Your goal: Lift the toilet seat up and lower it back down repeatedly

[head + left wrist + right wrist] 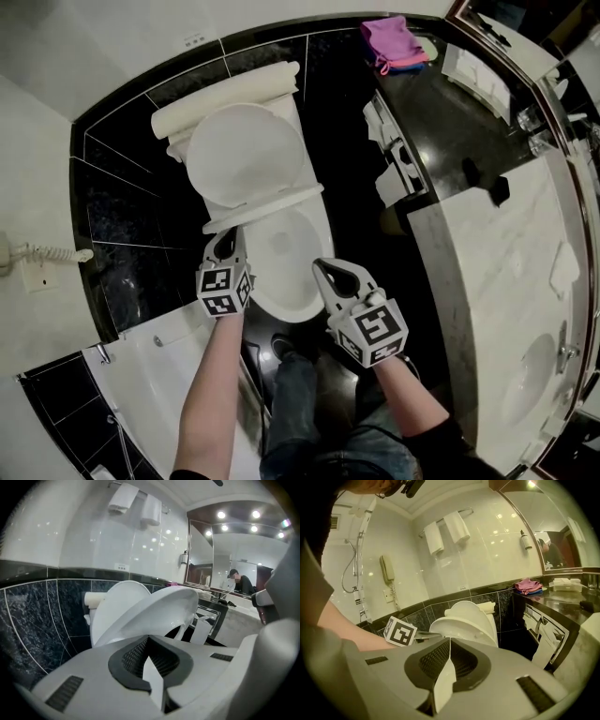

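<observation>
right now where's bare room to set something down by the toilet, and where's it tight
Freest: the marble counter between the black object and the basin, and the tub rim at lower left. The counter's dark back end holds the pink cloth and white tray. Tight: the front of the bowl, where the left tool, right tool and the person's legs gather.

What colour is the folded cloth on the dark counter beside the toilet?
The cloth is magenta-pink, clearest in the head view.
</observation>
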`<state>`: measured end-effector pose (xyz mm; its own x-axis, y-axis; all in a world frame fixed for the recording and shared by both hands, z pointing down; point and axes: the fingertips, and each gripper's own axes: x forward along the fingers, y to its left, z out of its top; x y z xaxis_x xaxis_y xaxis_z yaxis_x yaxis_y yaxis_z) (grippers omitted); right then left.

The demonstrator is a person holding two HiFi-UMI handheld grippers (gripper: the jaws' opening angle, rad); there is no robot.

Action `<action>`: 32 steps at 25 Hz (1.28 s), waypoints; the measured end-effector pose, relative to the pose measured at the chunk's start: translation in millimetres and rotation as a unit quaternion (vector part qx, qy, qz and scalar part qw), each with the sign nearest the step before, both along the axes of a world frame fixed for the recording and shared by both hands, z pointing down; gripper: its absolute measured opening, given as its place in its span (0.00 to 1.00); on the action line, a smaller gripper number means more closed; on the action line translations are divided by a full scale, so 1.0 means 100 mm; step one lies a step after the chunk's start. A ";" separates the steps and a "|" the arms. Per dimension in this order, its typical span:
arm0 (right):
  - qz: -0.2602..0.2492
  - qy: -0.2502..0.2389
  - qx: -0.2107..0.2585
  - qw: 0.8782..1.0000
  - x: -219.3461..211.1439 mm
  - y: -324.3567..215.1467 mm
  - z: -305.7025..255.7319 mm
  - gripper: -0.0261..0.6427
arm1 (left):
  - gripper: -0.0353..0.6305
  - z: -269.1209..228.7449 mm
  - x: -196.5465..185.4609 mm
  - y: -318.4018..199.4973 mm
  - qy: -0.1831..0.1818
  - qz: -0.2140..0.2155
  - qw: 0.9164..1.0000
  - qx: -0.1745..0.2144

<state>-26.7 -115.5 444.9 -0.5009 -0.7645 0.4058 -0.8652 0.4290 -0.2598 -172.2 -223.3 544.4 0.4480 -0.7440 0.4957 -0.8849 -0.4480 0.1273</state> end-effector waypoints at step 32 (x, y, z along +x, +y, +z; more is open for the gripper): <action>-0.004 0.029 -0.011 1.000 0.15 0.30 -0.16 0.07 | 0.03 -0.47 -0.18 -1.21 -0.056 -0.007 0.997 0.052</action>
<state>-11.2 -85.9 429.4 -0.4817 -0.7512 0.4514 -0.8758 0.4302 -0.2188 -189.8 -344.6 497.1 0.3823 -0.8005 0.4615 -0.8976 -0.4404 -0.0204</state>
